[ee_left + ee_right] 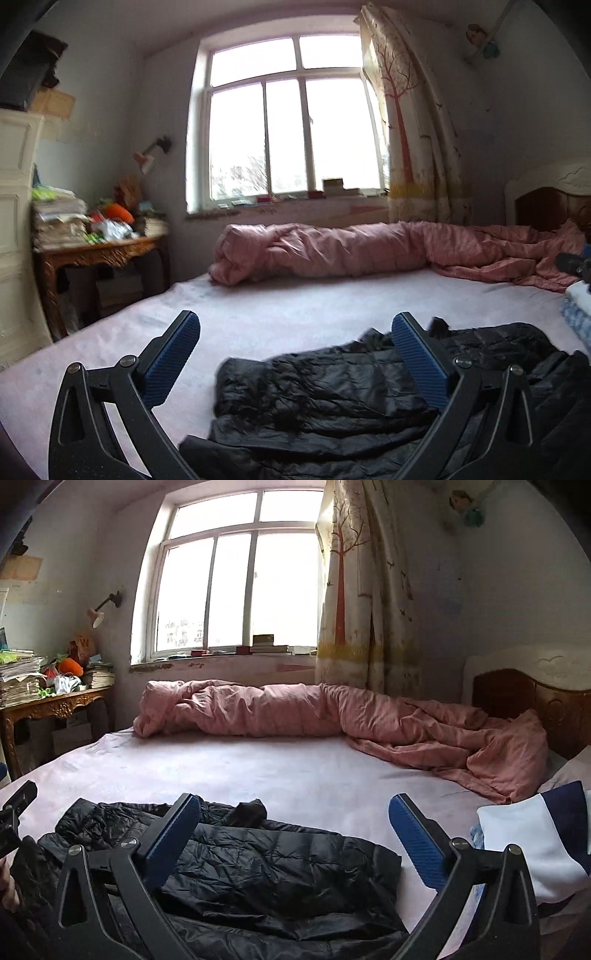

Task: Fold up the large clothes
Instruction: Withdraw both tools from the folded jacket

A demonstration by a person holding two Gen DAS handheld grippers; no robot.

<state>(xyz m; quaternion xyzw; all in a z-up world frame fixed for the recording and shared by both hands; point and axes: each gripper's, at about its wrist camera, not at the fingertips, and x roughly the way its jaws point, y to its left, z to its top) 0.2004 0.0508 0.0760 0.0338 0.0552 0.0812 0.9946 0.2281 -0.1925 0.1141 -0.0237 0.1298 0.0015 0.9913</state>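
both jaws stand wide with nothing between the pads: the left gripper (295,354) and the right gripper (295,836) hover just above the black puffer jacket (332,398), clear of its fabric. that reads as a pause between folds, with one fold laid and let go; the next move likely calls for picking fresh edges of the jacket and bringing them over, low and even so the slippery shell does not slide open. the jacket lies on the near part of the bed (295,302), quilted, glossy and creased, partly doubled over, with a sleeve or collar bunched on its far side. beyond the jacket a rolled pink duvet (332,251) lies along the bed's far edge; folded clothes (532,842) sit just right of the jacket.
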